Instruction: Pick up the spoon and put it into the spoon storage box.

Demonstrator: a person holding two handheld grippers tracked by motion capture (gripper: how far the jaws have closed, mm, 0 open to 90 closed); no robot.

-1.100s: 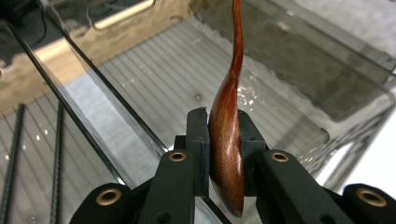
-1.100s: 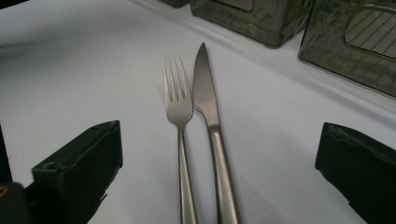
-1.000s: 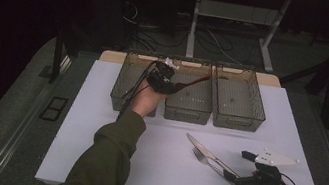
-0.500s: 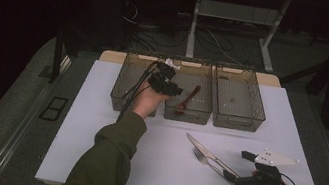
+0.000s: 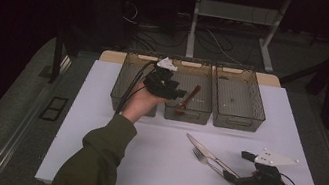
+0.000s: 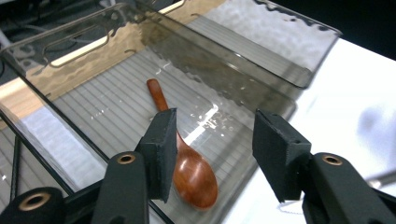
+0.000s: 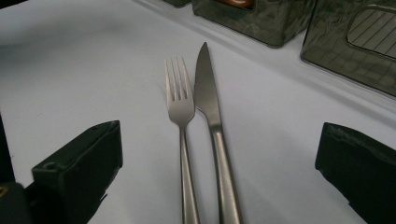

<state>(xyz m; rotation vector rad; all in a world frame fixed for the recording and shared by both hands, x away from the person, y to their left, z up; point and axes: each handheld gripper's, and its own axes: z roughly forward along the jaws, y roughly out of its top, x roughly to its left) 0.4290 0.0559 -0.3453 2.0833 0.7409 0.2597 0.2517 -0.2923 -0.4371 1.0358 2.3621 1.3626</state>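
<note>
Looking down from the high view first:
Desk: white desk (image 5: 96, 126) with three smoky clear bins lined up along the far edge, loads of bare surface on the near left.
Left hand-held gripper (image 5: 180, 94): hovering over the wall between the left bin (image 5: 120, 85) and the middle bin (image 5: 199, 114), cable trailing back over the left bin.
Wooden spoon (image 5: 186, 101): lying in the middle bin, bowl end toward the near wall.
Right bin (image 5: 256, 108): nothing big in it that I can make out.
Fork (image 5: 204, 158) and knife (image 5: 203, 149): side by side on the desk, near right, well clear of the bins.
Right hand-held gripper (image 5: 236, 165): low by the near right edge, at the handle ends of the cutlery.

Left gripper view:
Jaws: apart, nothing between them.
Wooden spoon (image 6: 187, 163): flat on the ribbed floor of the middle bin (image 6: 93, 51), bowl close to the near wall, partly behind the left jaw.

Right gripper view:
Jaws: wide apart, one on each side of the cutlery, not touching it.
Fork (image 7: 180, 107) and knife (image 7: 210, 107): just beside each other, tips pointing at the bins, open desk on both sides.
</note>
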